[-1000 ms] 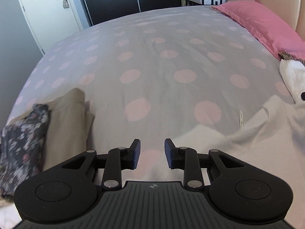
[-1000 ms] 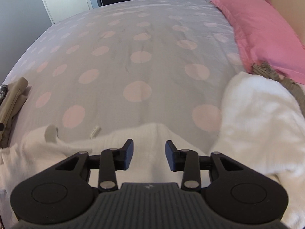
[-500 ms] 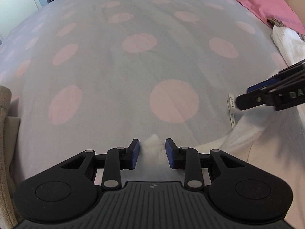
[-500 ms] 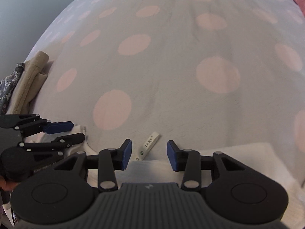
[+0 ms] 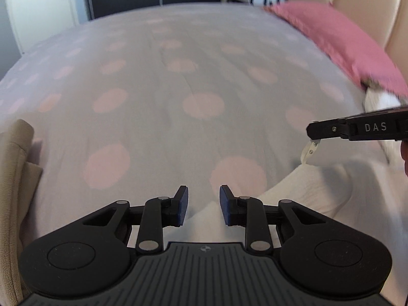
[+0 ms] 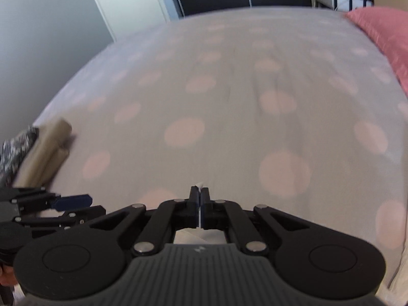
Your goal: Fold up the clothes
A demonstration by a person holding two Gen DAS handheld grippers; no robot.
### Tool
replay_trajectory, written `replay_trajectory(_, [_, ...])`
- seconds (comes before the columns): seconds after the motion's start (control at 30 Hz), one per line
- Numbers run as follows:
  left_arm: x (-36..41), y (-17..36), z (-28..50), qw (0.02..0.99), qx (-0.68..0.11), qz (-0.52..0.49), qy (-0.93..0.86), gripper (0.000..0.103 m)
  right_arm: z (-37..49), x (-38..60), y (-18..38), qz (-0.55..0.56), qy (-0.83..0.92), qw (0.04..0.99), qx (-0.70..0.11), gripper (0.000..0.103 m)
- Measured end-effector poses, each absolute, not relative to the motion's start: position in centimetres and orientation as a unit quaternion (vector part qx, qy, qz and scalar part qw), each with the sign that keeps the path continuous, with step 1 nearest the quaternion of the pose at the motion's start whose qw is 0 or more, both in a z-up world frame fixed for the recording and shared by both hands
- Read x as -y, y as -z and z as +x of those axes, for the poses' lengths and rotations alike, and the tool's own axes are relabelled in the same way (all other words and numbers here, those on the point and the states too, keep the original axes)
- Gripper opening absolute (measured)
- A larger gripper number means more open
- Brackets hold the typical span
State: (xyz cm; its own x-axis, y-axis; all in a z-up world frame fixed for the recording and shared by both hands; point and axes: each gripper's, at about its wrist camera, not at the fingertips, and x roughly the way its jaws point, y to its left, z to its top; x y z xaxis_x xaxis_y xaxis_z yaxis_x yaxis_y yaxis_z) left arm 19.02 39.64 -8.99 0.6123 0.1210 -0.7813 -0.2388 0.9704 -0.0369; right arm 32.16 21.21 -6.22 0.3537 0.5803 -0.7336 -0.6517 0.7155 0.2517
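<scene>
on the near edge of the spotted bed cover, a white garment is spread, with one folded point of its cloth reaching up between the fingers of the left gripper. the jaws of the left gripper are held partly spread and have just been closing a little; the cloth lies in the gap, but the pads are not seen pressing on it, so no grip is judged there yet. the right gripper has just been closing and is now pressed together on a thin white edge of the garment, at or beside its care label, which hangs below the closed tips in the left wrist view. the step in hand is judged to be the taking up of the garment's upper edge at two points, so that it can be lifted and laid flat for folding; it is half done. for the next move, the left jaws are to be closed on the cloth point before any lift is begun, and both grips are then to be raised together so that the edge is not pulled askew. a beige folded garment and a dark floral garment lie well apart at the left, and a pink pillow is seen at the far right.
</scene>
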Motion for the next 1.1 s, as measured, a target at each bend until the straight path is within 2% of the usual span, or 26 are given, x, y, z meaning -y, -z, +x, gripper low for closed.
replay_trajectory(0.03, [-39.8,8.8,19.0,0.896,-0.425,-0.07,-0.103,0.025,32.3,-21.6,6.3,-0.049,-0.37,0.819,-0.435,0.001])
replay_trajectory(0.13, [-39.9,8.5,18.8,0.896,-0.424,-0.06,-0.115,0.025,32.4,-22.3,6.8,-0.074,-0.357,0.82,-0.441,0.015])
replay_trajectory(0.17, [-39.8,8.5,18.7,0.895,-0.427,-0.052,-0.12,0.025,32.5,-22.2,6.8,-0.077,-0.352,0.822,-0.44,0.03])
replay_trajectory(0.37, [-40.9,10.6,17.6,0.871,-0.471,0.007,-0.141,0.025,34.3,-18.3,7.1,-0.086,-0.31,0.832,-0.453,0.031])
replay_trajectory(0.5, [-42.1,12.6,16.2,0.858,-0.501,-0.023,-0.11,0.025,36.2,-15.4,8.7,-0.087,-0.288,0.817,-0.492,0.036])
replay_trajectory(0.67, [-40.7,13.7,15.5,0.863,-0.493,0.029,-0.109,0.025,35.1,-13.7,11.8,-0.116,-0.3,0.788,-0.525,0.037])
replay_trajectory(0.73, [-40.2,13.9,15.4,0.863,-0.49,0.048,-0.111,0.026,33.9,-13.6,12.5,-0.144,-0.314,0.786,-0.513,0.038])
replay_trajectory(0.87, [-39.9,14.3,15.5,0.861,-0.485,0.069,-0.135,0.045,32.4,-13.4,13.0,-0.184,-0.336,0.791,-0.477,0.04])
replay_trajectory(0.9, [-39.8,14.4,15.4,0.862,-0.483,0.073,-0.138,0.046,32.2,-13.5,13.0,-0.195,-0.34,0.79,-0.471,0.04])
replay_trajectory(1.03, [-39.2,14.2,15.5,0.862,-0.479,0.082,-0.146,0.047,31.7,-14.5,12.4,-0.246,-0.348,0.798,-0.426,0.045])
replay_trajectory(1.1, [-38.9,14.3,15.3,0.862,-0.479,0.087,-0.142,0.04,32.0,-15.1,12.9,-0.252,-0.346,0.793,-0.433,0.046])
